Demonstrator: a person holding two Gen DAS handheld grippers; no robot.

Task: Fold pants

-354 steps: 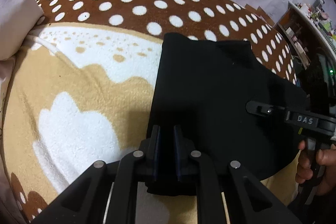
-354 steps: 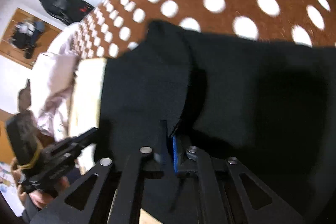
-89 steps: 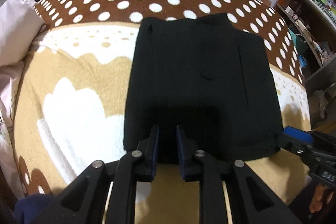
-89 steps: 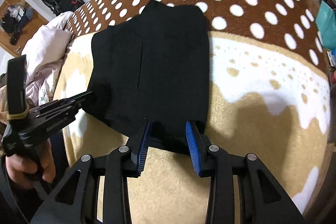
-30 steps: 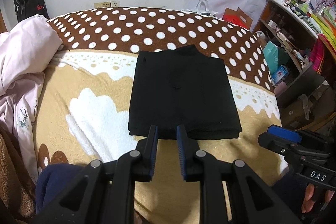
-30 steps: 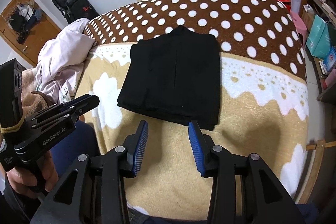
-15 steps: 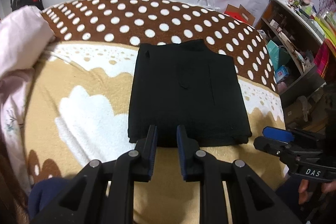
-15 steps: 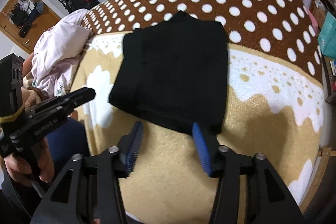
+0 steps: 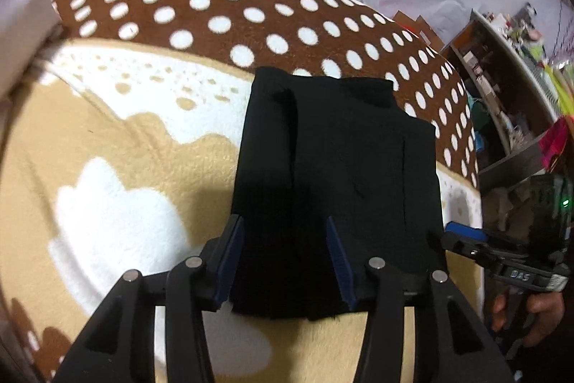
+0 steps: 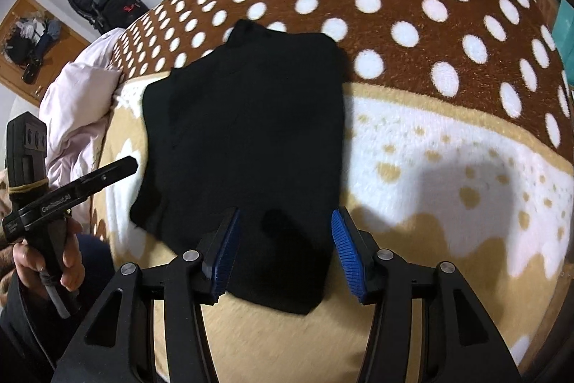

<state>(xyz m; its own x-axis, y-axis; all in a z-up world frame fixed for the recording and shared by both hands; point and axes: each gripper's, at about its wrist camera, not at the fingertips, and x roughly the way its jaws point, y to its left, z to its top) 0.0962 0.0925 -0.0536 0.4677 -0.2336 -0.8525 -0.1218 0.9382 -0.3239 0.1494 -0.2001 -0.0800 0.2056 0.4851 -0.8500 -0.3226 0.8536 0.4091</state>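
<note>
While both spread wide, left tool [image 9: 285, 248], right tool [image 10: 283, 243] straddling folded pants' [image 10: 247, 139] near edge

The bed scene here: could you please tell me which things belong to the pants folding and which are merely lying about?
Job:
black pants, folded on the blanket
left gripper, open
right gripper, open

Lying about:
pink bedding
black backpack
cluttered shelf

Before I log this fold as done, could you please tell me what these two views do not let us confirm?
- Left wrist view: the near hem of the black pants lies between the open left gripper fingers, in shadow; contact unclear.
- Right wrist view: the right gripper shades the near hem likewise.
- Both views: the pants' layers blend into uniform black.
- The shelf contents are too small.
</note>
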